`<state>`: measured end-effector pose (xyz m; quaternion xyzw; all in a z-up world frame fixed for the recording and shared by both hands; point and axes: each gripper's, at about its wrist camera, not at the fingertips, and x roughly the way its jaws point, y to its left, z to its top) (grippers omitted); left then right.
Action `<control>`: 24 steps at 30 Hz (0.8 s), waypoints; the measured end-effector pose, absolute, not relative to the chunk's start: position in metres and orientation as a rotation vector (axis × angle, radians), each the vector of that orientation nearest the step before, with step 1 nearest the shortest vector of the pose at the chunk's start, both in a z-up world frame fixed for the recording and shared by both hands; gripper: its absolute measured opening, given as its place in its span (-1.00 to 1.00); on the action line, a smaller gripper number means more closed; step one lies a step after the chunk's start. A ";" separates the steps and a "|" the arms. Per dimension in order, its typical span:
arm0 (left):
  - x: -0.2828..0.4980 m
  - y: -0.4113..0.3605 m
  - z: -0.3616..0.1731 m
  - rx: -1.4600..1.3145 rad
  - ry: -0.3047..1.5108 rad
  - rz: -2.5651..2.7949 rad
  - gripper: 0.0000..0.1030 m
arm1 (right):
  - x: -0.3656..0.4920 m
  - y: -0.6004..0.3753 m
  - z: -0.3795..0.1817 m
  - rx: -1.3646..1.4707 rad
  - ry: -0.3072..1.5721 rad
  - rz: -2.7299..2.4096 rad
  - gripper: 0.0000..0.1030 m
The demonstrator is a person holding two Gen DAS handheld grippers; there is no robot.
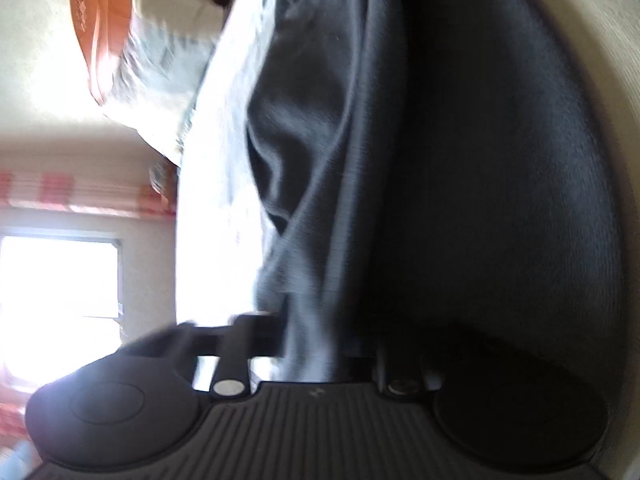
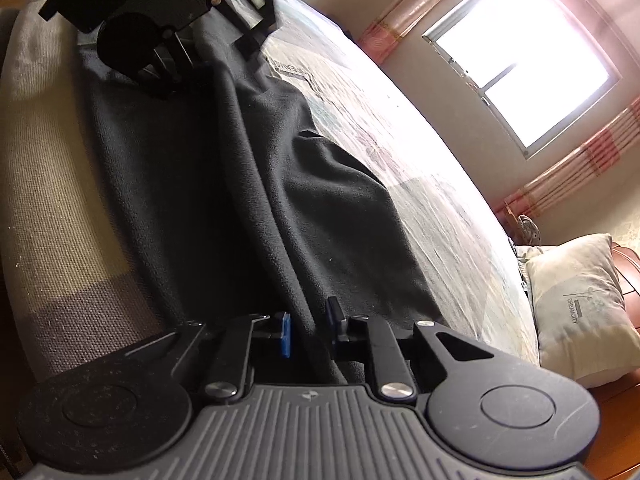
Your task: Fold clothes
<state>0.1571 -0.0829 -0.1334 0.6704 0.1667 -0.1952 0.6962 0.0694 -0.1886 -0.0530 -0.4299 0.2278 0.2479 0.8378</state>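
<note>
Pale sheeting covers the bed (image 2: 400,152), the largest thing in both views, washed out by glare from the window (image 2: 524,56) with its pink-striped curtain (image 2: 580,168). Along the bed's near side runs a beige woven edge (image 2: 44,200). Dark grey garment (image 2: 248,184) of soft fleece lies lengthwise on the bed, partly on the sheet and partly over that woven edge, with a long raised fold running down its middle (image 1: 332,168). A cream pillow (image 2: 580,304) rests at the head of the bed against an orange-brown wooden headboard (image 1: 96,40). The right gripper (image 2: 310,328) is clamped on the fold of fabric at one end of the garment, cloth pinched between its blue pads. The left gripper (image 1: 312,344), blurred, is clenched on the cloth at the opposite end, fabric bunching up between its fingers.
</note>
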 end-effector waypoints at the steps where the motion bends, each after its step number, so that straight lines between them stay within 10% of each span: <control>1: 0.158 -0.083 -0.130 1.484 0.369 -0.422 -0.88 | 0.069 -0.190 -0.052 -0.903 0.479 0.522 -0.66; 13: 0.133 -0.097 -0.062 1.482 0.259 -0.342 -0.93 | 0.068 -0.218 -0.030 -0.853 0.411 0.424 -0.92; 24: 0.101 -0.105 -0.109 1.586 0.315 -0.506 -0.93 | 0.074 -0.239 -0.048 -0.923 0.484 0.420 -0.93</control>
